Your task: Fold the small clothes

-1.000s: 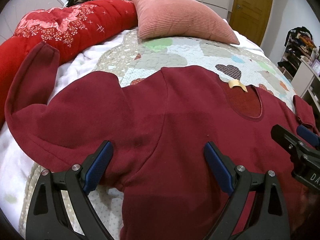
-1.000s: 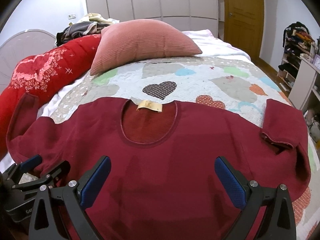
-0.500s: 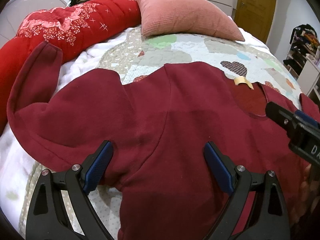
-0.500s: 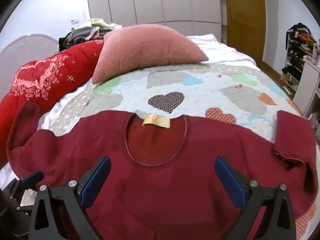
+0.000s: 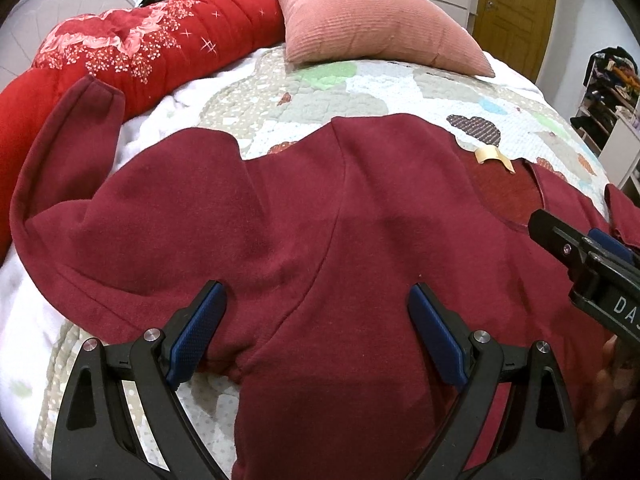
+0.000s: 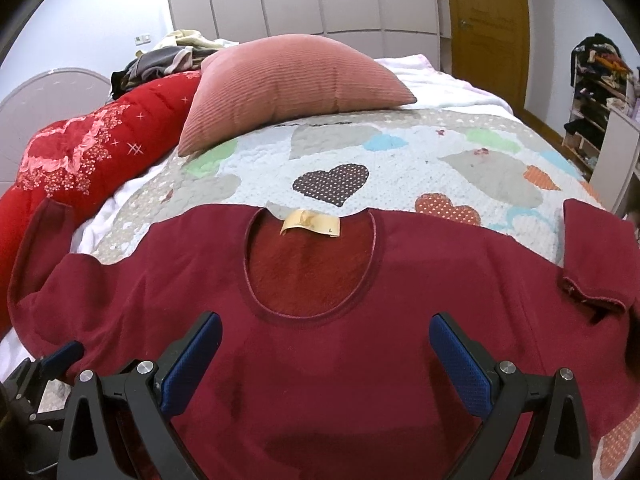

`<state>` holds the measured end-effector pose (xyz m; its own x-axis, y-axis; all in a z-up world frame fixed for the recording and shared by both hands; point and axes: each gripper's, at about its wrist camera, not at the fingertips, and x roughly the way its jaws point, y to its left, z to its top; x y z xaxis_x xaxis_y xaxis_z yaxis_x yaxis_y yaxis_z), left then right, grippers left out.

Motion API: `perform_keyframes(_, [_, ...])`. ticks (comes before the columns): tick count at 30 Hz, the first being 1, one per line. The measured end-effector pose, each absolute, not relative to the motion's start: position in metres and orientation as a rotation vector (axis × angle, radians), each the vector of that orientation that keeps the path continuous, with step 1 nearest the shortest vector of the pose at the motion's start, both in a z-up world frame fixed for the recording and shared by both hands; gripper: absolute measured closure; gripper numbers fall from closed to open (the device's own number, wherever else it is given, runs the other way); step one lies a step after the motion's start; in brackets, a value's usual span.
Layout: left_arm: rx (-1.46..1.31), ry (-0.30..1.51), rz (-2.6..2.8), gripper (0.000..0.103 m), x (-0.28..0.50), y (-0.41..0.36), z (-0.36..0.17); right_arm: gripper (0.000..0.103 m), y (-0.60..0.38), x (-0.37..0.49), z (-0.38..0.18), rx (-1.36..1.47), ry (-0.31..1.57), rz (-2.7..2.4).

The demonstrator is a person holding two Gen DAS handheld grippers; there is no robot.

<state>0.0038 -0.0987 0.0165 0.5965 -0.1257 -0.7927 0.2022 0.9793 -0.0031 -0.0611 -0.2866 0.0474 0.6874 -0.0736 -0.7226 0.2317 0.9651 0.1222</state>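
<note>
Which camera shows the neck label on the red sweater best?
The right wrist view. There the label faces the camera, flat and centred inside the neckline of the sweater. The left wrist view catches the label only from the side, curled and far off to the right.

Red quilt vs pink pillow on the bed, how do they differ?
The red quilt is bright red with a floral print; the pink pillow is plain dusty pink with fine ribbing. The quilt is rolled long along the bed's left edge; the pillow is squarish, sitting mid-bed. Both lie beyond the sweater.
</note>
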Motion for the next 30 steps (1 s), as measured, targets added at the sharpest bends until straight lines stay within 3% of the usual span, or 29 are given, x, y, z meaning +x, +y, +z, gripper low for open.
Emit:
perform_keyframes(22, [0.094,0.907,-0.213,0.010,-0.004,-0.089,0.031,0.000,-0.275,-0.052,0.031,0.150,0.870,-0.201])
perform_keyframes(30, [0.052,0.788,-0.047,0.010,-0.001,0.002,0.083,0.000,-0.276,-0.051,0.029,0.159,0.880,-0.194])
